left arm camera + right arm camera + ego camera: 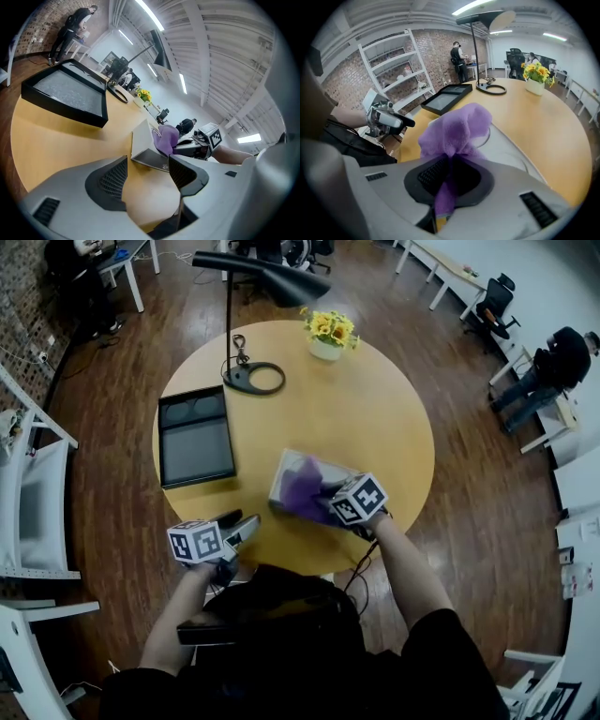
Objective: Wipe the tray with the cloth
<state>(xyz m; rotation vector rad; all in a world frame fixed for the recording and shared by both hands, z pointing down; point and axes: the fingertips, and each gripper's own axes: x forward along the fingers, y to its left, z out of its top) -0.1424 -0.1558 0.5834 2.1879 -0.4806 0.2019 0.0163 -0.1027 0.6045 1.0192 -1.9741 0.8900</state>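
Status of the wipe: the right tool (449,174) is clamped on the purple cloth (302,486). A fold runs down between the two dark pads, and the rest bunches up in front of them.

The cloth rests on the pale tray (284,470), which lies on the round table (375,418) near the edge closest to us. The bunch covers the middle of the tray, and bare tray shows at the left end and along the far side.

The left tool (149,180) has its jaws apart with nothing between them. It hovers over the table edge, left of the pale tray and not touching it, so nothing steadies the tray.

We judge that picking up the cloth is done and that wiping is at its start or under way. We see no dirt or streaks on the tray, so we cannot tell how much of it has been covered. The bare left end and the rim appear to remain.

A black tray (195,446) lies apart to the left, with no cloth near it. A lamp (253,376) and flowers (328,332) stand at the far side, clear of the work
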